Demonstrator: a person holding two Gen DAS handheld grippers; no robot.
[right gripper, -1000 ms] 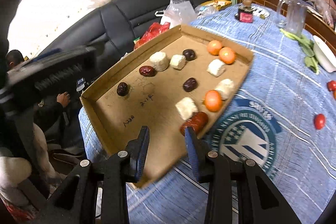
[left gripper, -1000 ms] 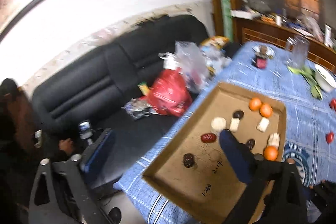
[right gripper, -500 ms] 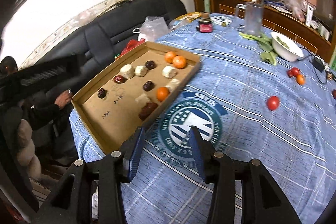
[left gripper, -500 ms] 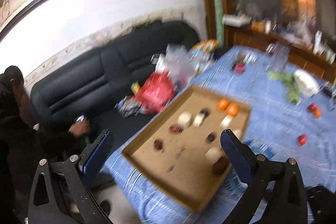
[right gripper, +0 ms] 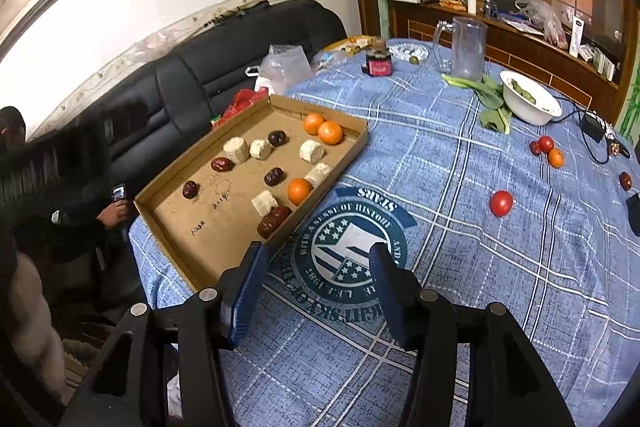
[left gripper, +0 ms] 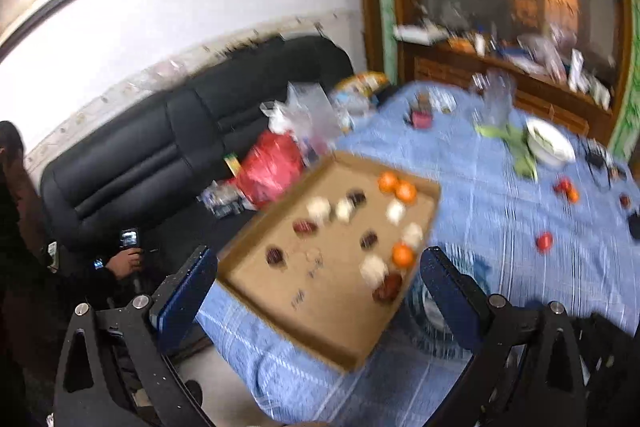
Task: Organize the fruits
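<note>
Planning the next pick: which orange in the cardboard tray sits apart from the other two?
The lone orange by the tray's near right wall; the other two touch at the far corner.

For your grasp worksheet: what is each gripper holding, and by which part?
Nothing. Left gripper and right gripper both have open, empty jaws above the cardboard tray.
</note>
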